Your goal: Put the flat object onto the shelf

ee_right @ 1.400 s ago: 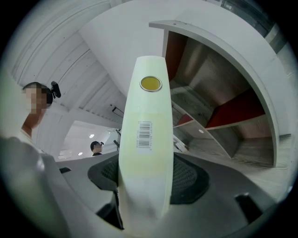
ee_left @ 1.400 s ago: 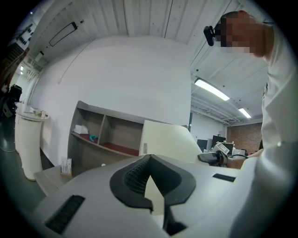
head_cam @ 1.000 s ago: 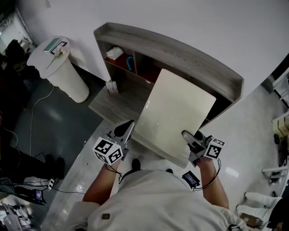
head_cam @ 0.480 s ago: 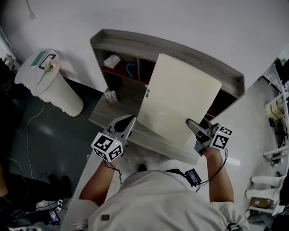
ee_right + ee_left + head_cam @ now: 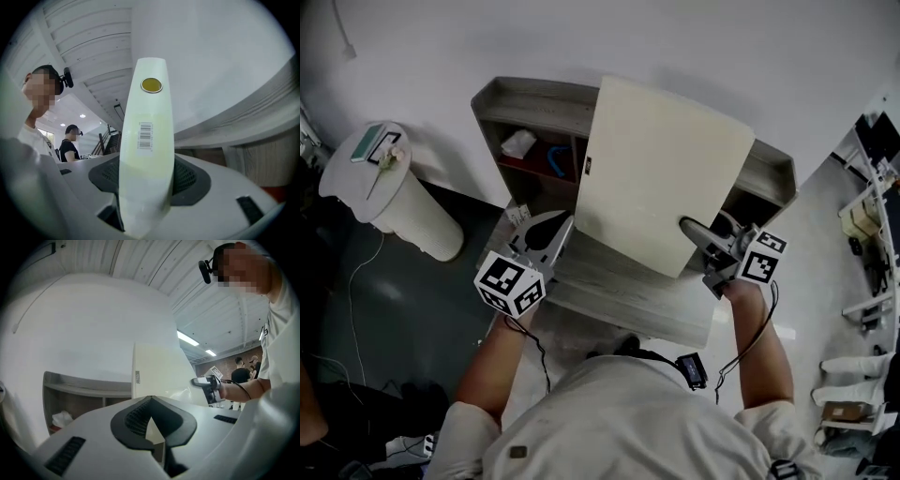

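Observation:
A large cream flat board point(image 5: 661, 178) hangs between my two grippers, tilted up in front of the grey wooden shelf unit point(image 5: 525, 94). My right gripper point(image 5: 689, 230) is shut on the board's right edge; in the right gripper view the board point(image 5: 145, 140), with a barcode label, fills the gap between the jaws of that gripper point(image 5: 145, 173). My left gripper point(image 5: 565, 225) sits at the board's lower left corner. In the left gripper view the jaws of that gripper point(image 5: 150, 401) stand closed together, their tips against the board point(image 5: 159, 376). The board's top edge covers part of the shelf's top.
The desk surface point(image 5: 619, 291) lies under the board. The shelf's left compartments hold a white crumpled item point(image 5: 517, 143) and a blue thing point(image 5: 558, 155). A small box point(image 5: 517, 214) stands on the desk's left. A white round bin point(image 5: 384, 187) is on the floor at left.
Both grippers have risen and moved toward the shelf with the board. The board's top edge now reaches over the shelf's top rim instead of lying below it.

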A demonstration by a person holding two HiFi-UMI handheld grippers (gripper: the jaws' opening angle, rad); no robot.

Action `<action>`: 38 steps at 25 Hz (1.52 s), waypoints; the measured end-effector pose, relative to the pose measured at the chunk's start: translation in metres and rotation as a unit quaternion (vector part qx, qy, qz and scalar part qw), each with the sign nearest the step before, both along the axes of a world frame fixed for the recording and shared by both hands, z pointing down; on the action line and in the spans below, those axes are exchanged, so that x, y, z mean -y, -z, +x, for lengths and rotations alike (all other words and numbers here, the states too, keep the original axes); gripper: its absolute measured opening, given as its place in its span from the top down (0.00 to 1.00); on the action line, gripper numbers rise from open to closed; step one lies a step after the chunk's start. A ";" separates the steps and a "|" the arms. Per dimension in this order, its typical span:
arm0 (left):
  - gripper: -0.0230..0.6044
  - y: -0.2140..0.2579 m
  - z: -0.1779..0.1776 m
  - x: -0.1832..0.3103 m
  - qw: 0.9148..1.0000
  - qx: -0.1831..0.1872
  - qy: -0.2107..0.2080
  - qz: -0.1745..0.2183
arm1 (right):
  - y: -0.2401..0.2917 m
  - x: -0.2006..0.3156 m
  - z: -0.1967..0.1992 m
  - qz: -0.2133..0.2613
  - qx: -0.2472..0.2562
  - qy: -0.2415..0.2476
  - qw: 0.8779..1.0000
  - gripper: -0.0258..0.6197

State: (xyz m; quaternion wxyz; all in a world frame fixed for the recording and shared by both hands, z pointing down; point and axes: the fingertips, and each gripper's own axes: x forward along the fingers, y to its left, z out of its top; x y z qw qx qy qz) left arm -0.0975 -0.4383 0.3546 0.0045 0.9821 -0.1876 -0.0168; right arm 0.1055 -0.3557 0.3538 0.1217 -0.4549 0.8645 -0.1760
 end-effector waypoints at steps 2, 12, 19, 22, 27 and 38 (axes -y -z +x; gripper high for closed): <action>0.94 0.013 0.010 0.005 1.000 -0.002 0.000 0.016 | 0.016 0.011 0.006 0.015 -0.012 0.003 1.000 0.52; 0.94 0.076 0.075 0.033 0.998 -0.009 0.000 0.062 | 0.102 0.063 0.041 0.088 -0.077 0.024 0.993 0.52; 0.94 0.090 0.119 0.058 0.998 0.004 0.009 0.070 | 0.127 0.094 0.066 0.110 -0.102 0.026 0.988 0.52; 0.94 0.087 0.125 0.055 0.997 0.002 0.010 0.074 | 0.127 0.095 0.069 0.122 -0.120 0.022 0.985 0.52; 0.94 0.071 0.129 0.049 0.997 0.014 0.004 0.076 | 0.124 0.099 0.072 0.135 -0.144 0.017 0.980 0.52; 0.94 0.056 0.141 0.101 0.998 0.025 -0.014 0.050 | 0.114 0.156 0.090 0.140 -0.155 0.030 0.978 0.52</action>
